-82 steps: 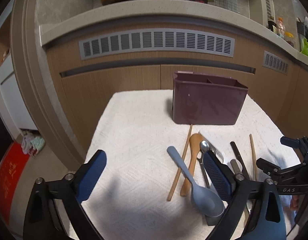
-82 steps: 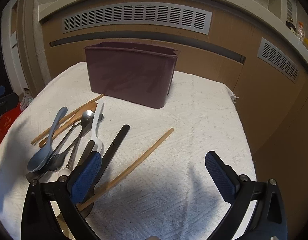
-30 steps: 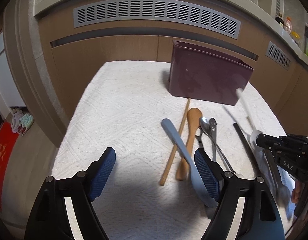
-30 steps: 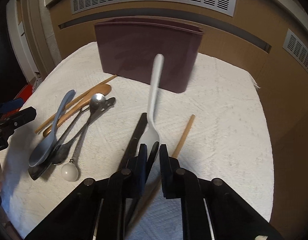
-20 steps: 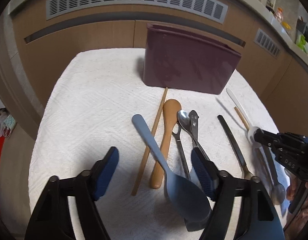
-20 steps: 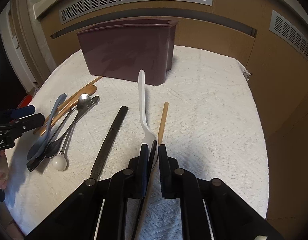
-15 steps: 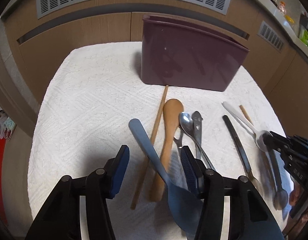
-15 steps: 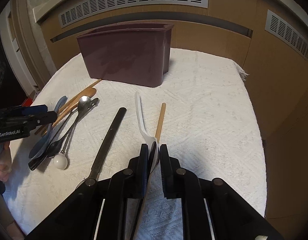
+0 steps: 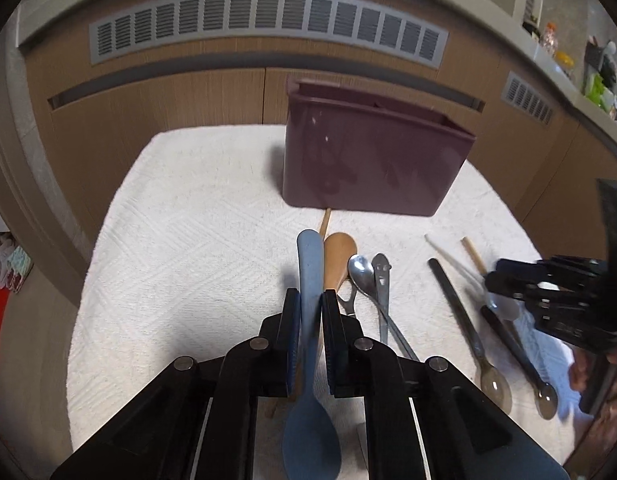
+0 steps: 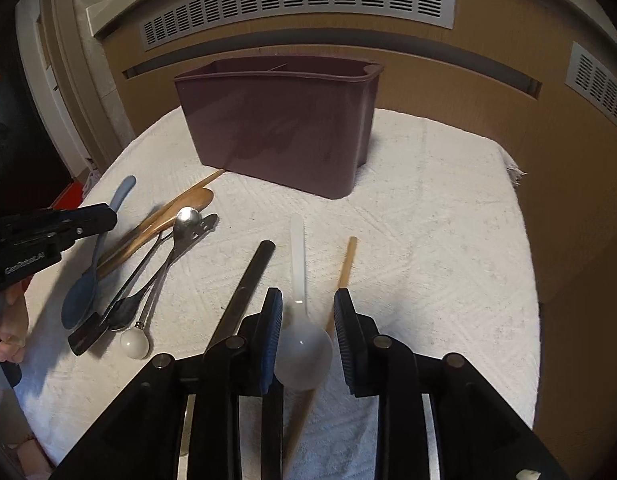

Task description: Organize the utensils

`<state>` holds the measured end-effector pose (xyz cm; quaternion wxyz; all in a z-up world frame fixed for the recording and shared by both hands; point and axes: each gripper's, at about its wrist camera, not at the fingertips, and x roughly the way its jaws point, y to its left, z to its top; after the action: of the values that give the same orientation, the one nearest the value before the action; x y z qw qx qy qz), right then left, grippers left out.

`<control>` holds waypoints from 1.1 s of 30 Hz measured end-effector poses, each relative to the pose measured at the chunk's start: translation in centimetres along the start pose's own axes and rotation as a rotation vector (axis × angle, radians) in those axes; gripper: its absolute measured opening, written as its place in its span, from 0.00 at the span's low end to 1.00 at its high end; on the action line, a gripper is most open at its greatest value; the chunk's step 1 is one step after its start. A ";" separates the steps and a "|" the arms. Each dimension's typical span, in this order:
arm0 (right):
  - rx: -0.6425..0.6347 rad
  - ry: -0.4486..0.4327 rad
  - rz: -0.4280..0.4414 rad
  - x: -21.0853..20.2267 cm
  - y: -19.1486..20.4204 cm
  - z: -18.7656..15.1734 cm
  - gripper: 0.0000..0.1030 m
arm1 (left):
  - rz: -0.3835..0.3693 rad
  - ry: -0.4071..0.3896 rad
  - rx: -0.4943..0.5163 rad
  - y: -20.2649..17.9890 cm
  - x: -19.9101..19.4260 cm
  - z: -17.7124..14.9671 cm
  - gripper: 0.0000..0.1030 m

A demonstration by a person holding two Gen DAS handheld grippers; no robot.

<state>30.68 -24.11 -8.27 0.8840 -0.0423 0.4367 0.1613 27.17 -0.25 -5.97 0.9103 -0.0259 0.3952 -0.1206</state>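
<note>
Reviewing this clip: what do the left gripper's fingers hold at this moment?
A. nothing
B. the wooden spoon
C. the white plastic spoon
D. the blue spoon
D. In the left wrist view the left gripper has its fingers pressed on the handle of the blue spoon, while the wooden spoon lies on the cloth and the white spoon sits between the right gripper's parted fingers.

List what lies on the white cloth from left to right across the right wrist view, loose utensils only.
Blue spoon → wooden spoon → steel spoon → black-handled utensil → white spoon, lying between the right gripper's open jaws → wooden chopstick.
</note>
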 end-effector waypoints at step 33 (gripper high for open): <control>0.015 -0.211 -0.007 -9.6 1.2 1.8 0.08 | -0.049 -0.292 0.020 -1.9 -11.0 2.8 0.06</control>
<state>26.23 -24.97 0.42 0.9259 -0.0200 0.3423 0.1586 21.61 0.38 4.04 0.9551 -0.0435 0.2566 -0.1416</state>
